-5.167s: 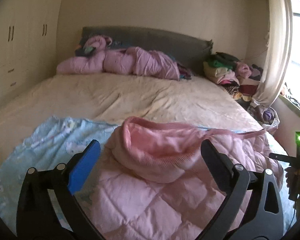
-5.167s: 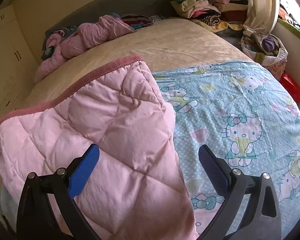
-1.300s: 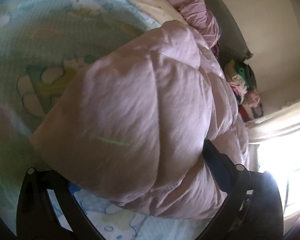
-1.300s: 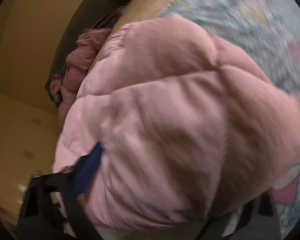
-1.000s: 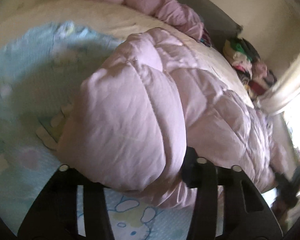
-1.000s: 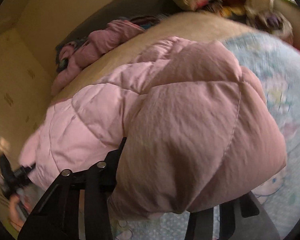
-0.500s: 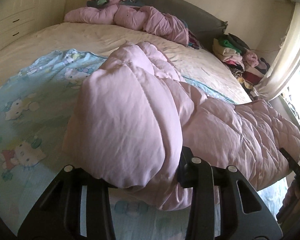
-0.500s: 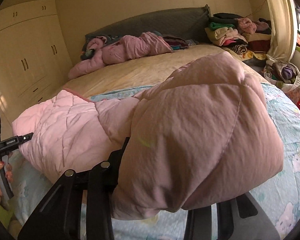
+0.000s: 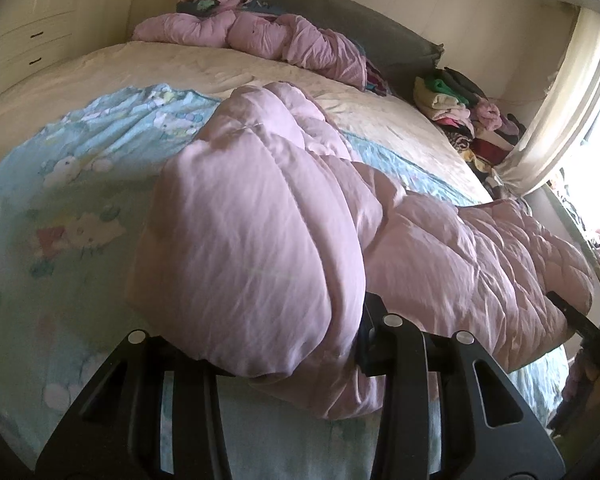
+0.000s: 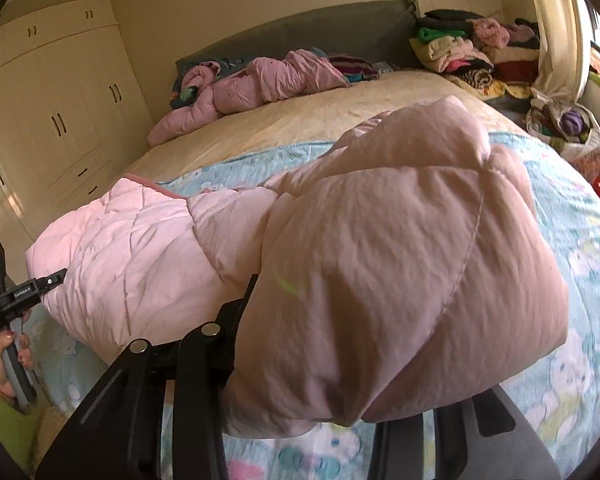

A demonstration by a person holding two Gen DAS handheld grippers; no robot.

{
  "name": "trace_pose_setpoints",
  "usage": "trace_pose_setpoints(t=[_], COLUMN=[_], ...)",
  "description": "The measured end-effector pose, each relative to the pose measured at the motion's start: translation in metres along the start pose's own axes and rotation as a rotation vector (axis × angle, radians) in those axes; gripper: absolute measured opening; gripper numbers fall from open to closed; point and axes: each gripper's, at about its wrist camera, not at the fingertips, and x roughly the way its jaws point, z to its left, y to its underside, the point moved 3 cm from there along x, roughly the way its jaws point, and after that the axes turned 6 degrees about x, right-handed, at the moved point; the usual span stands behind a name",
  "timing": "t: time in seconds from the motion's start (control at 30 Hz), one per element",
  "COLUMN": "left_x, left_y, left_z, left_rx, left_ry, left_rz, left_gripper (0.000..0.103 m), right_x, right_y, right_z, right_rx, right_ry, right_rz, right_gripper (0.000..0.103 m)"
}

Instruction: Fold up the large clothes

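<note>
The puffy pink quilted coat (image 9: 260, 220), matte and crinkled with stitched diamonds, bulges from both my grips and stretches sideways over the cartoon-print blue blanket (image 9: 80, 184) on the bed (image 9: 204, 68). My left gripper (image 9: 284, 344) and right gripper (image 10: 332, 392) each pinch a thick fold between narrowed fingers.

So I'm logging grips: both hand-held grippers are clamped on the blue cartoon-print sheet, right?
Not the sheet. Both wrist views show the left hand-held gripper and right hand-held gripper clamped on the pink quilted coat; the blue cartoon-print sheet lies beneath.
</note>
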Motion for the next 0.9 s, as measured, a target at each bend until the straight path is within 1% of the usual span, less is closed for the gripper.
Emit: trace_pose_setpoints(t=[0.13, 0.23, 0.33, 0.63, 0.7, 0.77, 0.83, 0.9], left_x=[-0.001, 0.002, 0.006, 0.028, 0.032, 0.034, 0.034, 0.033], left_y=[0.015, 0.019, 0.02, 0.019, 0.018, 0.019, 0.019, 0.019], left_z=[0.002, 0.004, 0.006, 0.011, 0.013, 0.015, 0.017, 0.018], left_rx=[-0.001, -0.003, -0.005, -0.034, -0.041, -0.051, -0.058, -0.063], left_ry=[-0.002, -0.004, -0.008, -0.042, -0.044, -0.042, -0.037, -0.031], left_rz=[0.018, 0.022, 0.027, 0.081, 0.089, 0.097, 0.102, 0.103], left_gripper=[0.032, 0.033, 0.035, 0.047, 0.05, 0.054, 0.055, 0.055], right_x=[0.002, 0.008, 0.015, 0.051, 0.056, 0.059, 0.059, 0.057], right_y=[0.013, 0.015, 0.012, 0.012, 0.013, 0.013, 0.014, 0.015], right_z=[-0.006, -0.011, -0.011, -0.02, -0.022, -0.025, -0.028, -0.034], right_rx=[0.058, 0.112, 0.127, 0.228, 0.255, 0.277, 0.3, 0.347], right_ry=[0.008, 0.02, 0.04, 0.124, 0.133, 0.133, 0.125, 0.117], right_rz=[0.027, 0.041, 0.046, 0.118, 0.128, 0.134, 0.148, 0.168], right_gripper=[0.035, 0.036, 0.038, 0.05, 0.056, 0.06, 0.066, 0.079])
